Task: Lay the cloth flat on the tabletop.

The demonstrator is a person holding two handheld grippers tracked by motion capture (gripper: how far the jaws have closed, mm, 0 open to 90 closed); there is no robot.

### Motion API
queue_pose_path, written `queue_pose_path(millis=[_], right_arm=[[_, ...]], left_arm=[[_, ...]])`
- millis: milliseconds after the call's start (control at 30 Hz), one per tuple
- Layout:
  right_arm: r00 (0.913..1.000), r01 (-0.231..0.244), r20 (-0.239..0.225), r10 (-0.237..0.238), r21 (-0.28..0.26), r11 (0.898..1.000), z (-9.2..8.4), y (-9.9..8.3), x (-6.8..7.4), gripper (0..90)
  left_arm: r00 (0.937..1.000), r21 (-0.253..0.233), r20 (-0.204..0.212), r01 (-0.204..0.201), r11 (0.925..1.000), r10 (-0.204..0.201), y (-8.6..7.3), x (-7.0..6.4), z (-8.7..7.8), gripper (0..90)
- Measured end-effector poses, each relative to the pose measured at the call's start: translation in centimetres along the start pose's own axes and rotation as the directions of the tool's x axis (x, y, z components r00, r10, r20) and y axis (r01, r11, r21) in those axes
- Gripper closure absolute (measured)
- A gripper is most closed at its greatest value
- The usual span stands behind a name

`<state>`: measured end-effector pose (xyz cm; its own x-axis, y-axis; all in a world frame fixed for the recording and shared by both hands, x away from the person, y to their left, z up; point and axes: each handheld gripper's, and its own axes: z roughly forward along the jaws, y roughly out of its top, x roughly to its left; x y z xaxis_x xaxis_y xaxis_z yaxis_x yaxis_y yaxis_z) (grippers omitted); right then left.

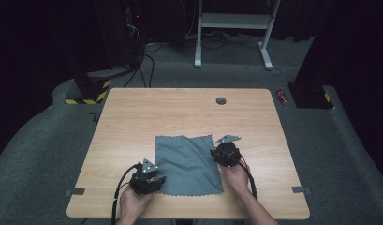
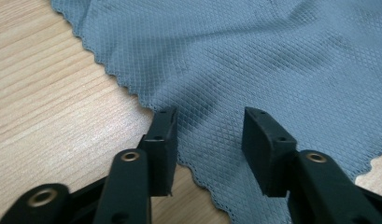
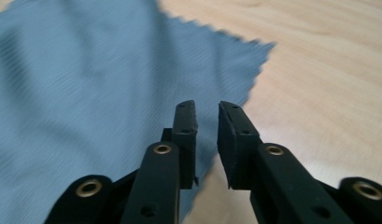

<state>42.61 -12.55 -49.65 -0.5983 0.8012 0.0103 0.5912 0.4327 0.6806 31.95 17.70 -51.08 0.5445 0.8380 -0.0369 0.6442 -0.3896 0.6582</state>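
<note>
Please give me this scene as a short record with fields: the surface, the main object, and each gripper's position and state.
surface: wooden table
main object: grey cloth, spread flat, zigzag edges
left gripper: at the cloth's near left corner, fingers apart over its edge, nothing pinched
right gripper: at the cloth's right edge, narrow gap, nothing between the fingers

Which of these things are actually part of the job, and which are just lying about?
Part of the job:
- grey cloth, spread flat on the wooden table
- left hand-held gripper, jaws apart over the cloth's near edge
- right hand-held gripper, a narrow gap between its jaws, at the cloth's right edge

Lying about:
- red can on the floor
- white frame behind the table
- floor cables
</note>
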Motion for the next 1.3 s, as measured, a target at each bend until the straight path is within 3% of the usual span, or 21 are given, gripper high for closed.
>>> queue_pose_path(millis=[133, 267, 367, 467, 600, 700, 833, 933, 1000, 1167, 1300], right_arm=[[0.9982, -0.049, 0.035, 0.048, 0.005, 0.999, 1.5, 1.1, -0.8, 71.1], [0.9962, -0.068, 0.056, 0.066, 0.029, 0.997, 2.7, 1.4, -1.0, 71.1], [0.9955, -0.06, 0.075, 0.057, 0.04, 0.997, 3.2, 1.4, -1.1, 77.8], [0.9958, -0.025, 0.089, 0.021, 0.055, 0.998, 3.3, 1.6, -0.9, 88.3], [0.9863, 0.043, 0.155, -0.055, 0.08, 0.996, 3.3, 2.0, -1.1, 89.7], [0.9836, -0.006, 0.18, -0.006, 0.063, 0.998, 2.9, 2.0, -2.5, 89.7], [0.976, -0.083, 0.207, 0.067, 0.07, 0.994, 2.8, 1.4, -4.3, 89.1], [0.9749, -0.112, 0.2, 0.098, 0.059, 0.992, 2.5, 1.1, -4.9, 78.0], [0.9765, -0.112, 0.19, 0.102, 0.046, 0.993, 2.1, 1.0, -4.7, 75.2], [0.9879, -0.047, 0.148, 0.048, -0.006, 0.999, -0.3, -0.1, -3.2, 74.8], [0.9952, 0.008, 0.098, -0.007, -0.009, 1.0, -1.8, -1.6, -1.9, 73.9]], left_arm=[[0.9999, -0.021, 0.001, 0.011, 0.9997, -0.011, -0.2, 0.1, -0.5, 52.0], [0.9991, -0.03, 0.003, 0.042, 0.9986, -0.042, -0.2, 0.5, -0.6, 50.2], [0.9988, -0.025, 0.0, 0.048, 0.9985, -0.048, 0.0, 0.7, -0.4, 49.7], [0.9988, -0.019, -0.004, 0.048, 0.9987, -0.048, 0.1, 0.8, 0.0, 49.7], [0.9989, -0.019, 0.009, 0.045, 0.9988, -0.045, 0.2, 1.0, 0.5, 49.6], [0.9997, -0.017, -0.012, 0.022, 0.9996, -0.022, 0.5, 1.0, 0.8, 50.2], [0.9996, 0.0, -0.018, 0.02, 0.9998, -0.02, 1.3, 1.3, 1.2, 49.3], [0.9996, 0.003, -0.011, 0.028, 0.9996, -0.028, 1.7, 1.1, 1.5, 48.4], [0.9997, -0.009, -0.001, 0.024, 0.9997, -0.024, 1.6, 0.6, 1.5, 48.5], [0.9999, -0.01, 0.003, -0.013, 0.9999, 0.013, 1.3, -0.5, 1.5, 47.9], [0.9992, 0.002, -0.018, -0.035, 0.9994, 0.035, 1.3, -0.3, 1.3, 48.0]])
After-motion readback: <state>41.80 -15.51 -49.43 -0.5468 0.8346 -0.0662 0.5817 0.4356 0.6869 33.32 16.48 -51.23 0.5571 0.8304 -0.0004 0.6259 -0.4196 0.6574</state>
